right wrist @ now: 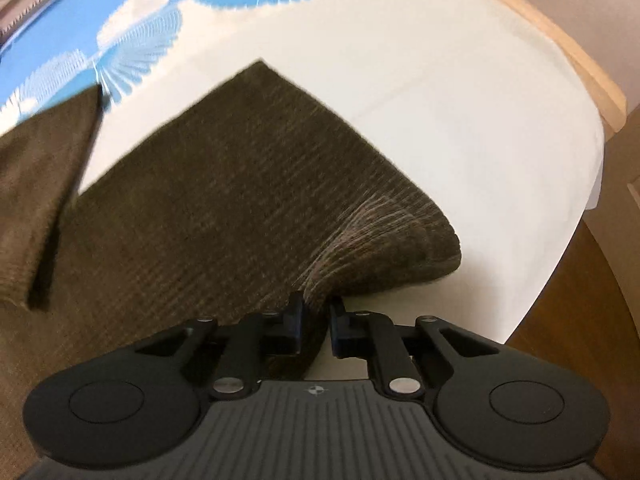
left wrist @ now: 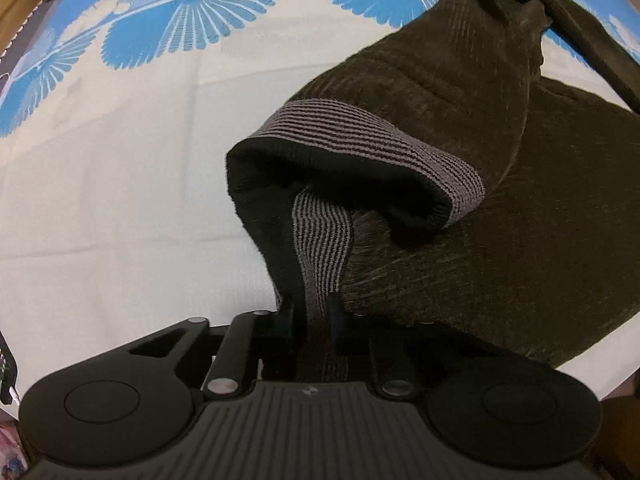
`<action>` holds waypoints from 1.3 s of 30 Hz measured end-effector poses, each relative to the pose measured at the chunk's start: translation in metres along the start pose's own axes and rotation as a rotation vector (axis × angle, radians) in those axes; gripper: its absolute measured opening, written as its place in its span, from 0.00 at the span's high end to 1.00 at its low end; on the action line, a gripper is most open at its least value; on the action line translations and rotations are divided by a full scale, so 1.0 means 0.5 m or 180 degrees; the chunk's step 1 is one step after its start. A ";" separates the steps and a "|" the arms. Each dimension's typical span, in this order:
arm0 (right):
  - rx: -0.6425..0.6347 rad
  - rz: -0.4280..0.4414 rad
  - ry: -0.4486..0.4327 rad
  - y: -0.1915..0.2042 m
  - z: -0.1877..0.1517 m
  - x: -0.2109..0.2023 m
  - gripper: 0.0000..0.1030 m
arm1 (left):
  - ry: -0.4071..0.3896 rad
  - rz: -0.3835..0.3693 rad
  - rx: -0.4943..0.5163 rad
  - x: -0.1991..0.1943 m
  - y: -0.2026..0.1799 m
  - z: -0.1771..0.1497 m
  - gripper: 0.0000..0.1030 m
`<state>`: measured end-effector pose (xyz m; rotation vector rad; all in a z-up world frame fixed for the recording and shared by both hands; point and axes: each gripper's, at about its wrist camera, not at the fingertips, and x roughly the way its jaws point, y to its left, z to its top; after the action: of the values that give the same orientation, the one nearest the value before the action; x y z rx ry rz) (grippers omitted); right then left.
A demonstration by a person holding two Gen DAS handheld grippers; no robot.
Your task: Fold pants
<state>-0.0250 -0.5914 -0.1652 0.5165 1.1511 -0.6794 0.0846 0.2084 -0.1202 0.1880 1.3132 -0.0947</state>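
The brown pants [left wrist: 500,184] lie on a bed [left wrist: 120,208] with a white and blue sheet. The left gripper [left wrist: 312,312] pinches the striped waistband [left wrist: 324,248]. Its fingers are pressed close together on that band, so the top of the pants opens up like a mouth. The right gripper [right wrist: 316,312] pinches the brown cloth at the edge of the pants [right wrist: 240,184], and the cloth bunches into little lines there. I think both ends are held tight like this so the pants can be lifted and laid over in a neat fold. In the right view another brown part lies beside the pants, toward the blue print. No words or labels can be read anywhere.
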 end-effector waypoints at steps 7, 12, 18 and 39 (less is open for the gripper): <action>0.0271 -0.0320 -0.0044 -0.020 -0.002 -0.009 0.89 | 0.0067 -0.0095 0.0320 -0.021 -0.031 -0.022 0.88; -0.0032 -0.0423 0.0020 0.015 0.000 0.005 0.83 | -0.0265 0.0140 0.0254 -0.070 -0.021 -0.012 0.77; 0.0142 -0.0511 -0.0312 0.014 0.004 -0.048 0.71 | -0.1061 0.0109 0.0183 -0.160 -0.044 0.013 0.44; -0.0202 -0.0077 -0.0909 0.180 0.030 -0.124 0.64 | -0.0838 0.0579 0.1571 -0.073 -0.248 0.059 0.91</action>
<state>0.0339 -0.5255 -0.0994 0.3394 0.9083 -0.7102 0.0818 0.0798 -0.0883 0.6909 0.9866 -0.2794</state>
